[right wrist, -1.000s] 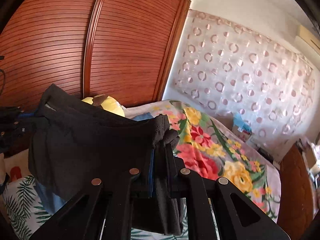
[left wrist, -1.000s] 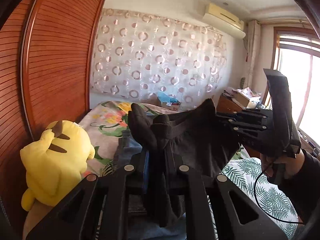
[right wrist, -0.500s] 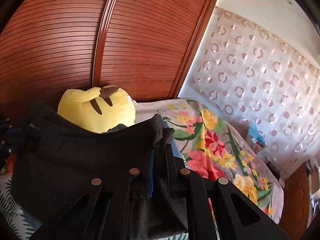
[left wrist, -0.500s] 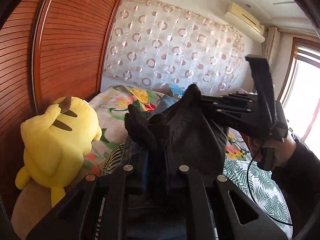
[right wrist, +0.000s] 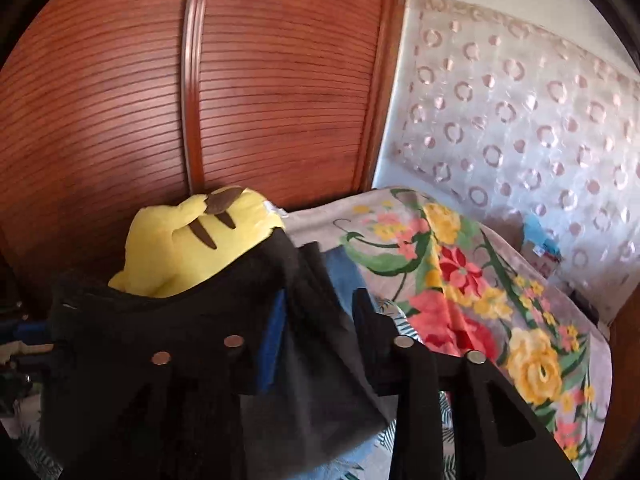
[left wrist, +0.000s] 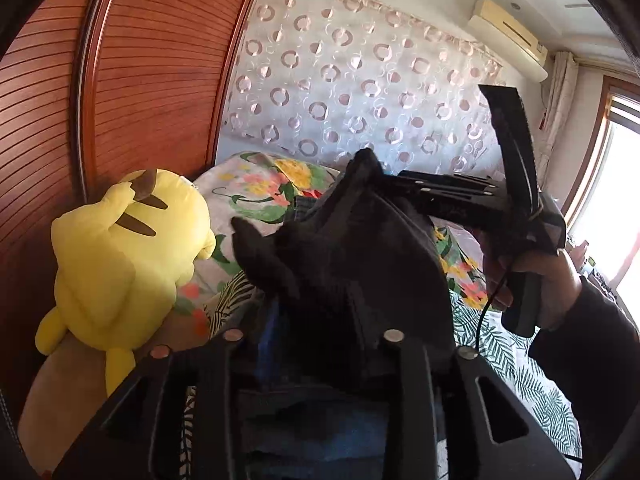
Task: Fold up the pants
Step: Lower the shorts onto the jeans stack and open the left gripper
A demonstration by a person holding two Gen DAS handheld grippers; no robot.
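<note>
The black pants (left wrist: 360,264) hang bunched between the two grippers above the bed. My left gripper (left wrist: 316,320) is shut on a fold of the pants; the cloth hides its fingertips. The right gripper (left wrist: 384,184), held by a hand, shows in the left wrist view with its tips at a corner of the pants. In the right wrist view the right gripper (right wrist: 320,312) has its jaws spread open, and the pants (right wrist: 168,344) drape over its left finger and sag between the fingers.
A yellow plush toy (left wrist: 128,256) sits at the left against the wooden wardrobe doors (left wrist: 140,92). A floral blanket (right wrist: 472,288) and a leaf-print sheet (left wrist: 504,352) cover the bed. Blue jeans (left wrist: 320,420) lie under the pants.
The two grippers have come close together and lower toward the bed, bunching the pants. The right gripper's jaws have opened; they were shut on the cloth before.
</note>
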